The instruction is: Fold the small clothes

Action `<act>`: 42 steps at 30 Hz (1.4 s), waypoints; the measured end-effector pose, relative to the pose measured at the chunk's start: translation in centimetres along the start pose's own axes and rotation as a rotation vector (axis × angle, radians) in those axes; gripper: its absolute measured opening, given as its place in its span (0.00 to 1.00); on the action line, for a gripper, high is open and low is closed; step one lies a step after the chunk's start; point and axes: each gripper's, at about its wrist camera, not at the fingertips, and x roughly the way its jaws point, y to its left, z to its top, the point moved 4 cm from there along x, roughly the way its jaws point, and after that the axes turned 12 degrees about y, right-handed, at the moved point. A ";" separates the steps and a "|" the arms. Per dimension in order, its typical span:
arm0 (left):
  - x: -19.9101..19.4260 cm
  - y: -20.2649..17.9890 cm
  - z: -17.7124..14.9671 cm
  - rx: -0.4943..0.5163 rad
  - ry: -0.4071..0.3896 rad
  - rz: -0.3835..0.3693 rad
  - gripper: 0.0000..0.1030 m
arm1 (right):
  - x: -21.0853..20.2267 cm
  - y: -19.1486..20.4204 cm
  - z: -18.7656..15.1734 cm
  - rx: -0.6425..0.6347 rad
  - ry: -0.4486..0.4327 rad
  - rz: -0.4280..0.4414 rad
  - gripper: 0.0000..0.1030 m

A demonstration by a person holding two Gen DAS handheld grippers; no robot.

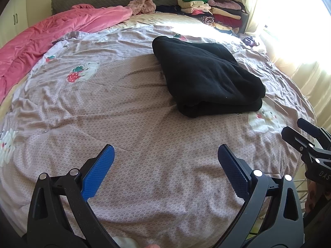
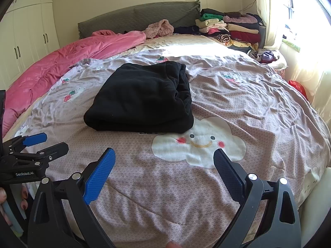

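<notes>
Black garment lies folded into a thick block on the bedspread, mid-bed, ahead of both tongs and well apart from them. In the right wrist view it sits just behind the cloud print, one edge touching the print's top.

Left tongs: jaws spread wide, nothing between the blue pads. Right tongs: likewise spread and empty. Both hover low over bare bedspread near the foot of the bed.

Handling, judged: fabric looks like fleece or a heavy knit. Soft, limp, matte, not slippery, not fragile. Bulky for its footprint; several layers are stacked, so it will sag and fall open if lifted by one layer only. The near edge shows a rounded fold; the right side, in the right wrist view, shows loose bunched layers.

Where to grip, judged: pinch the full stack at the two near corners, one tong each, pads reaching under the bottom layer. Avoid the bunched side; a pinch there would likely take only part of the stack.

Stacked clothes are piled at the head of the bed; a pink quilt lies along the left.
</notes>
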 end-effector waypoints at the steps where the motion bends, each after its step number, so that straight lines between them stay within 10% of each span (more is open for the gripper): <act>1: 0.0 0.0 0.0 0.000 -0.002 0.005 0.91 | 0.0 0.0 0.0 0.000 0.000 -0.001 0.92; 42: -0.6 0.0 0.0 -0.027 -0.019 0.042 0.91 | -0.5 -0.7 -0.2 0.006 -0.005 -0.018 0.92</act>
